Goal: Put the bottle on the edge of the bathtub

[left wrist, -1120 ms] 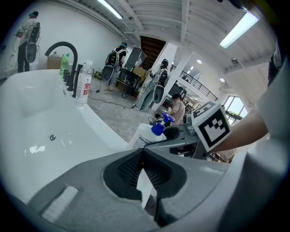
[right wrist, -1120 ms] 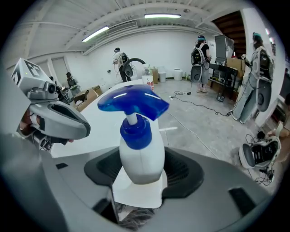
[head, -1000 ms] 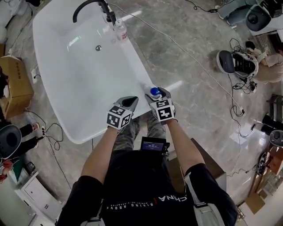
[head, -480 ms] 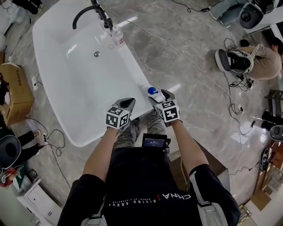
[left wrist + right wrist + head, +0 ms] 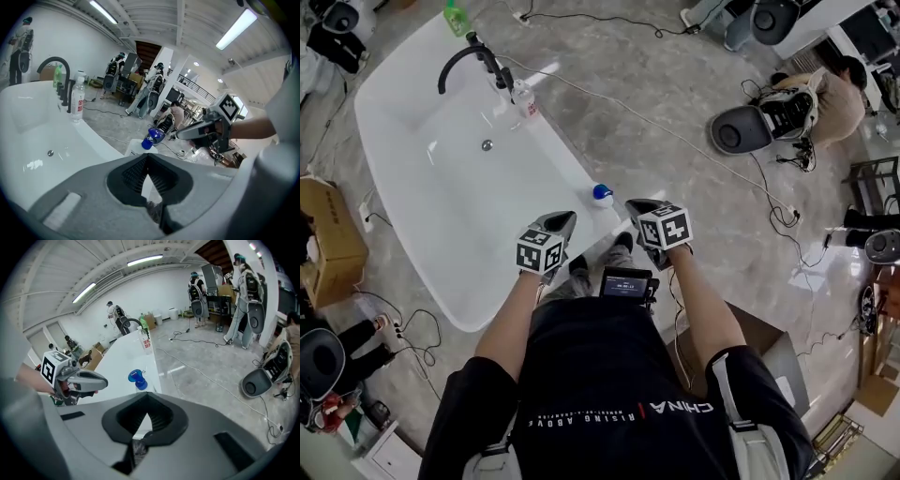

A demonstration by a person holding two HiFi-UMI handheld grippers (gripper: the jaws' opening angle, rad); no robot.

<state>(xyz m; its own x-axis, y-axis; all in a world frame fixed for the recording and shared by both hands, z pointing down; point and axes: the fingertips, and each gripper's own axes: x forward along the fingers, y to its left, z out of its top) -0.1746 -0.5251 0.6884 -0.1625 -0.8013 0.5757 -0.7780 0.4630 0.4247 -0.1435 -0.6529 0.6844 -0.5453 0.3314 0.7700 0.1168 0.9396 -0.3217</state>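
The bottle [image 5: 602,194], clear with a blue cap, stands upright on the white bathtub's near right rim [image 5: 572,164]. It also shows in the left gripper view [image 5: 149,139] and the right gripper view [image 5: 137,378]. My right gripper [image 5: 636,208] hangs just right of the bottle, off the tub, apart from it and shut on nothing. My left gripper [image 5: 565,221] hovers over the tub's near rim, left of the bottle, its jaws together and empty. Each gripper sees the other: the right gripper [image 5: 180,136], the left gripper [image 5: 101,380].
A black faucet [image 5: 464,52] and a clear bottle with a red label [image 5: 523,97] stand at the tub's far end, a green bottle [image 5: 453,17] beyond. Cables cross the marble floor. A cardboard box [image 5: 328,225] sits at left. A crouching person [image 5: 830,94] is far right.
The right gripper has let go of the blue-capped bottle, pulled back to the right and shut. The bottle stays standing on the rim. The left gripper has hardly moved.
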